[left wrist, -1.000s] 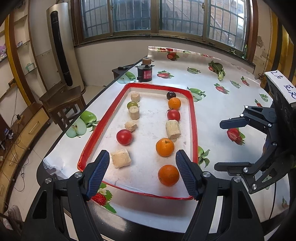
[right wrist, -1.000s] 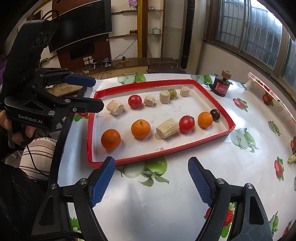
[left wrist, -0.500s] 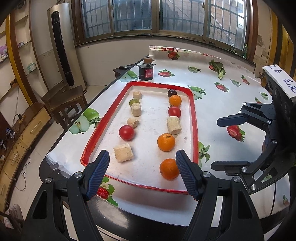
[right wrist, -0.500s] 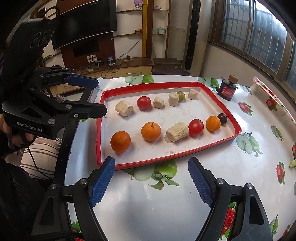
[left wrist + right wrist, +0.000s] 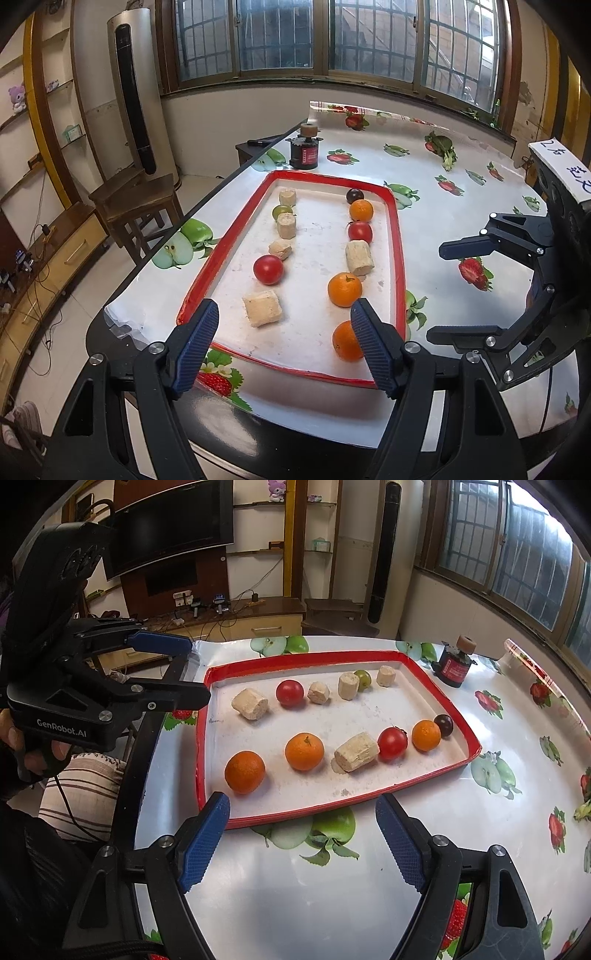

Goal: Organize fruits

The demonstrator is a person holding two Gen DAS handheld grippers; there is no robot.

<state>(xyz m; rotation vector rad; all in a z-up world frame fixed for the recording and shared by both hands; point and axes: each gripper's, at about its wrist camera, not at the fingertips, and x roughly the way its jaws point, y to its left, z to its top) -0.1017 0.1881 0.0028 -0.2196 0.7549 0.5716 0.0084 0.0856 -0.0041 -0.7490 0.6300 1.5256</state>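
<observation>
The left tongs [image 5: 282, 347] stand open and empty, hovering over the near end of the red-rimmed tray [image 5: 400, 258]. The right tongs [image 5: 303, 843] are open too, with nothing between their blue pads, above the fruit-printed tabletop [image 5: 480, 849] just outside the tray's long side.

All the fruit lies in the tray in two rows, mixed with pale cut chunks. Seen from the left wrist camera, the right row runs from near to far: a large orange [image 5: 345, 341] partly behind the tongs' right pad, a second orange [image 5: 344, 290], a pale chunk [image 5: 358, 256] just beyond it, a red tomato [image 5: 360, 232], a small orange [image 5: 361, 210] and a dark plum [image 5: 354, 195] at the far end. The left row, near to far, holds a big pale chunk [image 5: 262, 308], a red tomato [image 5: 268, 269], a small chunk [image 5: 280, 249], a taller chunk [image 5: 286, 226] touching a green fruit [image 5: 280, 211], and a last chunk [image 5: 287, 197].

Beyond the tray's far end a small dark jar with a red label [image 5: 304, 153] stands on the tabletop. A hand [image 5: 33, 746] grips the handle of the left tongs at the left edge of the right wrist view.
</observation>
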